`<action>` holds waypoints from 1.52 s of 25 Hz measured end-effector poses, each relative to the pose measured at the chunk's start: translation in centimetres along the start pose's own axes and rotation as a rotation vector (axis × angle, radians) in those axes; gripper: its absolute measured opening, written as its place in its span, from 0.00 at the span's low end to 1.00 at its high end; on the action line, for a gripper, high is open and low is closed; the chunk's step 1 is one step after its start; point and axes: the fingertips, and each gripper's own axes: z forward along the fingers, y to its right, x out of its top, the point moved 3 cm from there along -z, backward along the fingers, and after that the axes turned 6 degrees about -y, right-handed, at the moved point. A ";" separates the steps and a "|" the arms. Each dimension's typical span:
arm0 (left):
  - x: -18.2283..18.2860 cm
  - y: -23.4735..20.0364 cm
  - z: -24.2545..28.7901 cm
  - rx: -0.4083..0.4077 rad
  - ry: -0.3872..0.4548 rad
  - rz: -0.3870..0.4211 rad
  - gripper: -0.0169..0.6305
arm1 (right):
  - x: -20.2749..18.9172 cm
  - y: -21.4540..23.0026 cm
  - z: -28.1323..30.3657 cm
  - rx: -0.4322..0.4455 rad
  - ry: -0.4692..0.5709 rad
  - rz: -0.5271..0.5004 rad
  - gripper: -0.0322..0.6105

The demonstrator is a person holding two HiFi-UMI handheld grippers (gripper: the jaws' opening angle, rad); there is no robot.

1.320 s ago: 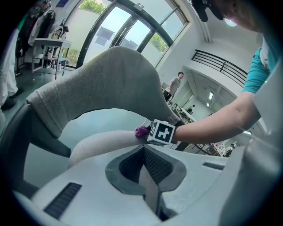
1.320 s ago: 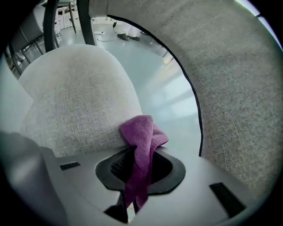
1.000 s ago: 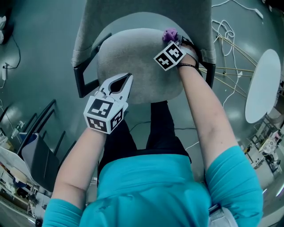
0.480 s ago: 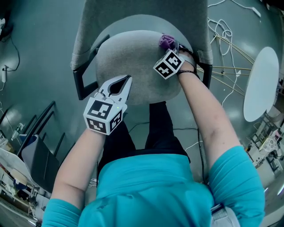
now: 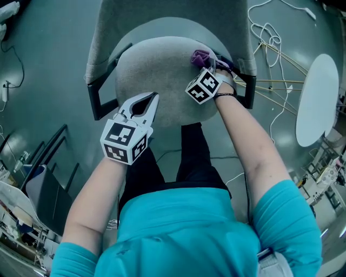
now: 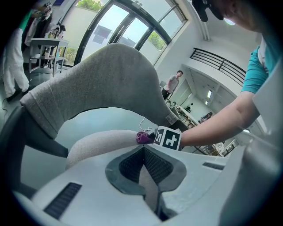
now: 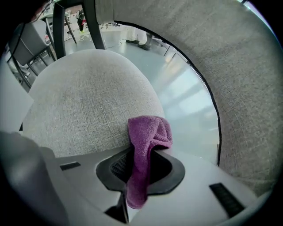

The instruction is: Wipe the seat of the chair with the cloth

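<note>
The cloth (image 5: 201, 55) sits at the back right edge of the chair seat (image 5: 157, 70), close under the backrest (image 5: 173, 16). It is clenched in the jaws of the right gripper (image 5: 208, 66). In the right gripper view the purple strip runs lengthwise along the jaws, and its bunched head (image 7: 148, 132) pokes out past the tips and appears to press on the grey fabric. From those jaws almost the whole seat spreads away to the left and toward the front edge, so the wiping stroke probably has to travel that way, across the seat and away from the backrest. The left gripper (image 5: 154, 97) hovers over the front left edge of the seat. Its jaws are closed tip to tip on nothing, and it stands well apart from the cloth. The right hand is clearly the nearer one and the one placed to wipe. The seat's rounded edge falls off just beside the cloth, so a stroke toward the right would likely slip off.
</note>
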 end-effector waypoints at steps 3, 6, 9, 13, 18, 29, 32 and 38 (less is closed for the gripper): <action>-0.3 0.4 -0.1 -0.001 0.002 0.000 0.03 | -0.3 -0.3 -0.3 -0.007 0.004 0.002 0.14; -0.6 0.6 -0.2 -0.004 0.002 0.001 0.03 | -0.5 -0.8 -0.5 -0.003 0.007 0.007 0.14; -1.0 0.9 -0.2 -0.005 0.003 0.000 0.03 | -0.9 -1.4 -0.6 -0.002 0.008 0.006 0.14; -1.2 1.2 -0.5 -0.003 0.007 0.000 0.03 | -1.3 -2.3 -1.0 0.008 0.010 0.006 0.14; -1.5 1.6 -0.7 -0.004 0.011 0.002 0.03 | -1.9 -3.3 -1.3 0.005 0.009 0.003 0.14; -2.0 2.3 -1.1 -0.004 0.009 0.005 0.03 | -2.9 -5.5 -2.2 0.031 0.019 0.019 0.14; -2.1 2.5 -1.2 -0.007 0.008 0.009 0.03 | -3.5 -6.3 -2.4 0.040 0.016 0.028 0.14; -2.1 2.8 -1.3 -0.010 0.007 0.017 0.03 | -4.0 -7.4 -2.7 0.054 0.022 0.032 0.14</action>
